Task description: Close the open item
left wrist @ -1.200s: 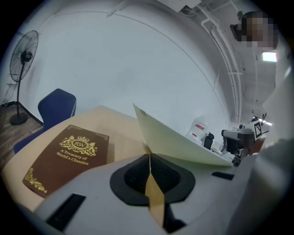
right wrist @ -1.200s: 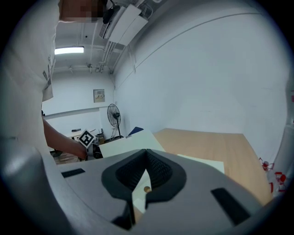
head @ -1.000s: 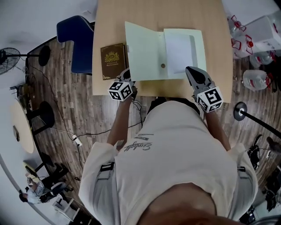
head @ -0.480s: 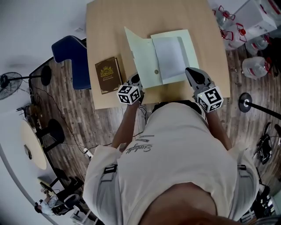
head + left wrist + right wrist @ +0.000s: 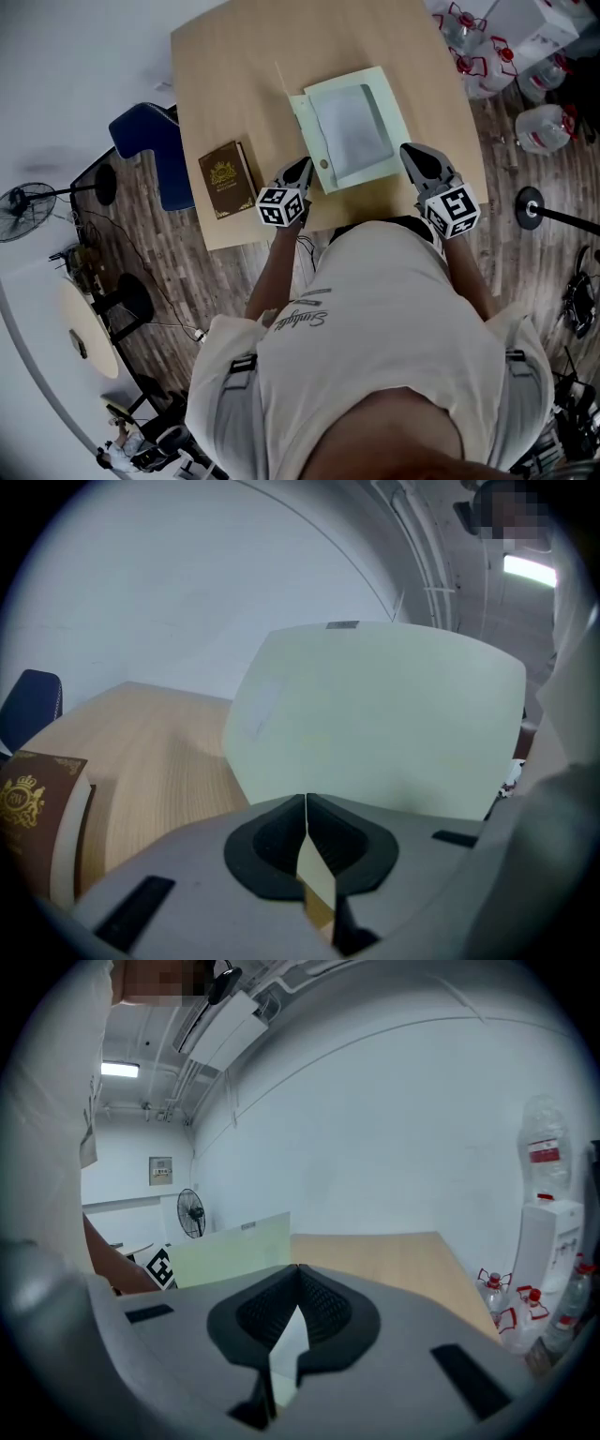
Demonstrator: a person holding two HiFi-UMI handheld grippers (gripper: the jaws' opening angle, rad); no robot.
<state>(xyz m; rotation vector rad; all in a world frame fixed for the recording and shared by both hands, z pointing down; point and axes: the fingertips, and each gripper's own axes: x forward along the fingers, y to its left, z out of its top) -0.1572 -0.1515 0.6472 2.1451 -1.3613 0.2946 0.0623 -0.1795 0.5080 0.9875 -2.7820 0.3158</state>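
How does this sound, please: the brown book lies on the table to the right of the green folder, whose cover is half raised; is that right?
Not quite: the head view shows the brown book on the table to the left of the green folder, not the right. The folder's cover is indeed half raised.

Soft, even indoor light fills every view, and a ceiling strip light [image 5: 119, 1070] glows overhead. The folder [image 5: 375, 724] casts a faint shadow on the tabletop [image 5: 159, 752]. Fisheye edges bend and darken, and the near left tool [image 5: 306, 801] looks blurred.
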